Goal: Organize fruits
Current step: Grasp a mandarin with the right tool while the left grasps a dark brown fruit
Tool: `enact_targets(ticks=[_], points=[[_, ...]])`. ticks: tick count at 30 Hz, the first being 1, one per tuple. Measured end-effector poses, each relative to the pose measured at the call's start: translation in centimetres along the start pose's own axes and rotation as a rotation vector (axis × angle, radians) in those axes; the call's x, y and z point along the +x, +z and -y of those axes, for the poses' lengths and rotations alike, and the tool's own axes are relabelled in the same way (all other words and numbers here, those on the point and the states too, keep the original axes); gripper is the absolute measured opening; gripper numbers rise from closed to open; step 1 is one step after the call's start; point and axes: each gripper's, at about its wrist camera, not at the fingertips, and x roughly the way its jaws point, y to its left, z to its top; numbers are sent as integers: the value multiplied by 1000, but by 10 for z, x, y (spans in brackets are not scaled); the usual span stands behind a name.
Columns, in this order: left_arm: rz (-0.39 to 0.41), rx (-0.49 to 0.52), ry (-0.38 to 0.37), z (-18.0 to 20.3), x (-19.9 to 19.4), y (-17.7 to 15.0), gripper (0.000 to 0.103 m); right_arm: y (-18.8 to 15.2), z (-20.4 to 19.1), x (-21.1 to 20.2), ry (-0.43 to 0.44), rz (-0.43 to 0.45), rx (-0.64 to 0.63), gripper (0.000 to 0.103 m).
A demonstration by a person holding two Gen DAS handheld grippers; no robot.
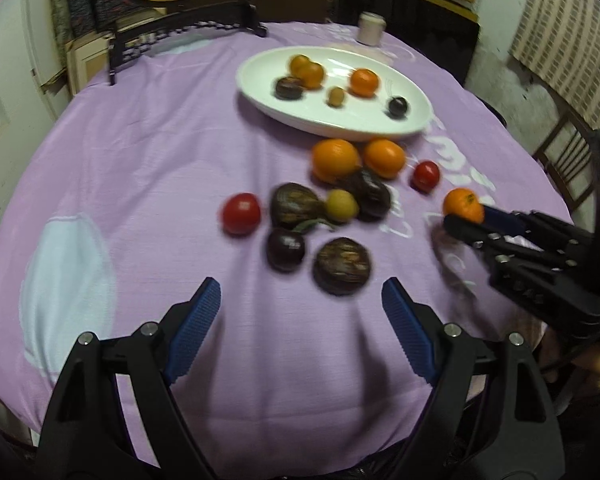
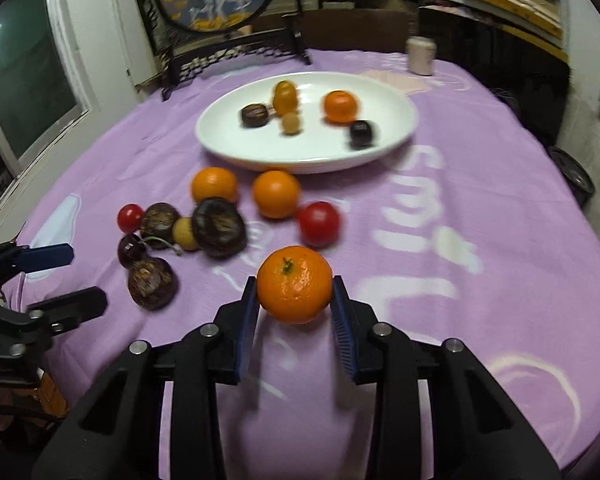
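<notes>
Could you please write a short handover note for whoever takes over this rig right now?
Right gripper: shut on a small orange, down at the purple tablecloth.
Left gripper: open and holding nothing, hovering near the dark fruit at the front of the loose pile.
Done: the white plate already holds six pieces: three orange, two dark, one small yellowish.
Left: carry the gripped orange to the plate, then clear the cloth: two oranges, two red tomatoes, a yellowish fruit and the dark fruits.
</notes>
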Motion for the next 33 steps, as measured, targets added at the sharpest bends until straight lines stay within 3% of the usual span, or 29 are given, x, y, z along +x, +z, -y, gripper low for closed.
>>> enact_targets(ticks=[5, 10, 18, 20, 21, 33], points=[[-43, 25, 21, 20, 22, 2, 83, -20, 25, -21, -13, 15, 44, 37], [-86, 13, 41, 27, 41, 5, 62, -30, 40, -31, -1, 25, 78, 37], [-80, 1, 77, 28, 51, 10, 61, -30, 40, -36, 25, 38, 71, 37], [-59, 3, 84, 28, 51, 12, 44, -30, 37, -37, 32, 37, 66, 37], [-57, 5, 76, 29, 49, 12, 41, -30, 35, -37, 33, 36, 62, 37], [-7, -34, -21, 9, 14, 16, 40, -16, 18, -30, 42, 29, 43, 37]])
